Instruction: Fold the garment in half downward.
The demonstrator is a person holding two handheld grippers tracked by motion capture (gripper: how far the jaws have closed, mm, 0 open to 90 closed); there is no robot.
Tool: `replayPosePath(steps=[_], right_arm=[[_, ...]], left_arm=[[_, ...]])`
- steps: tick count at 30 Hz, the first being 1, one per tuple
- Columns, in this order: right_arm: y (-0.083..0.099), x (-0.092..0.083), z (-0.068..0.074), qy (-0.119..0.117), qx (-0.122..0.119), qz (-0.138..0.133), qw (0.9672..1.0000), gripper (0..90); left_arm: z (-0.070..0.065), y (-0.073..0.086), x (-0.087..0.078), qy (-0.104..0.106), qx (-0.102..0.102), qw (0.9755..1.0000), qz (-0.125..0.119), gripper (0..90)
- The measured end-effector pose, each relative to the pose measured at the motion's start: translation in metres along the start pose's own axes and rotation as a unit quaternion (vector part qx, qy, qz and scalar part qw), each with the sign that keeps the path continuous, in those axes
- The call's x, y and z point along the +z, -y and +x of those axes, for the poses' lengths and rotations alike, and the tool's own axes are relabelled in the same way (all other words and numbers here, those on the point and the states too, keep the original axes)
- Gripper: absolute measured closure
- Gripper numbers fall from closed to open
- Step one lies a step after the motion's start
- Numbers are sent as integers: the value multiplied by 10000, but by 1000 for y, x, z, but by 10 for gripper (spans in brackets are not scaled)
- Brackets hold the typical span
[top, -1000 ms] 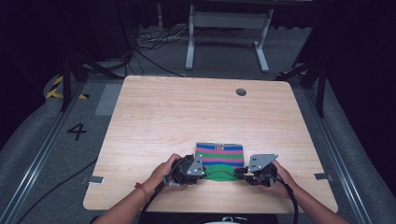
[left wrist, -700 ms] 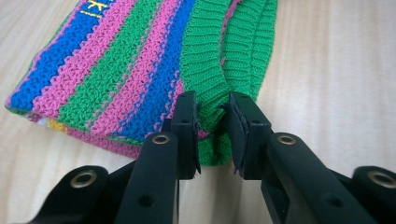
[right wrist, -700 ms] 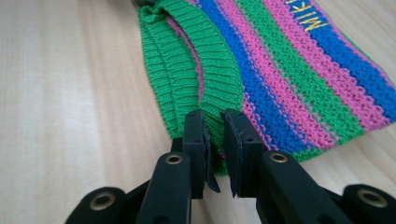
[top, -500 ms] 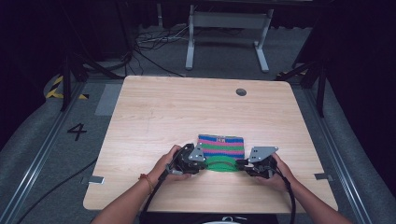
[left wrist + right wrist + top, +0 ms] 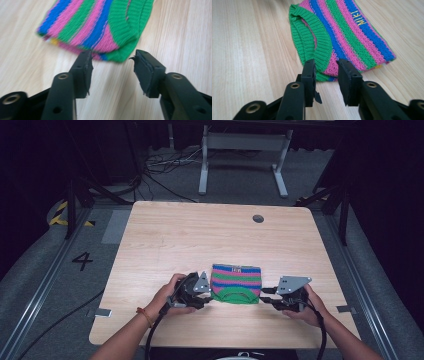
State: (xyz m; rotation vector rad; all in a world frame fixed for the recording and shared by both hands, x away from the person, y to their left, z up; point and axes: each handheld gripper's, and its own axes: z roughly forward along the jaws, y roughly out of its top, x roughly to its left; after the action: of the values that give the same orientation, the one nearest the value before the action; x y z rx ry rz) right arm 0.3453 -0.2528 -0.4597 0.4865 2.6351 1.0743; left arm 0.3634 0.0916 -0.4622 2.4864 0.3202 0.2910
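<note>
A folded knitted garment (image 5: pixel 236 283) with green, pink and blue stripes and a green ribbed collar lies flat near the table's front edge. My left gripper (image 5: pixel 207 298) sits at its near left corner, the right gripper (image 5: pixel 265 298) at its near right corner. In the left gripper view the garment (image 5: pixel 100 22) lies just past the left gripper (image 5: pixel 112 58), whose jaws have just been opening with nothing between them. In the right gripper view the right gripper (image 5: pixel 325 67) has also just been opening; the garment's (image 5: pixel 342 32) corner lies below the gap, free of the pads.
The wooden table (image 5: pixel 190 240) has a small round hole (image 5: pixel 258 218) at the back right. A metal stand (image 5: pixel 240 155) and cables lie on the dark floor beyond. A floor mark "4" (image 5: pixel 82 261) sits to the left.
Both grippers have let go of the garment's near corners, opened and drawn slightly outward and up. The garment has settled flat, a little farther from the front edge.
</note>
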Motion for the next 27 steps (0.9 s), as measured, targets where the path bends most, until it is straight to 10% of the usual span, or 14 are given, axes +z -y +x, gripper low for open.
replayPosePath(steps=[8, 27], right_arm=[[12, -20, 1, 159, 29, 140, 9998, 572], [63, -52, -14, 689, 575, 381, 9952, 375]], left_arm=[[-2, 24, -19, -479, 67, 9981, 392, 390], [8, 82, -47, -345, -569, 9972, 335, 259]])
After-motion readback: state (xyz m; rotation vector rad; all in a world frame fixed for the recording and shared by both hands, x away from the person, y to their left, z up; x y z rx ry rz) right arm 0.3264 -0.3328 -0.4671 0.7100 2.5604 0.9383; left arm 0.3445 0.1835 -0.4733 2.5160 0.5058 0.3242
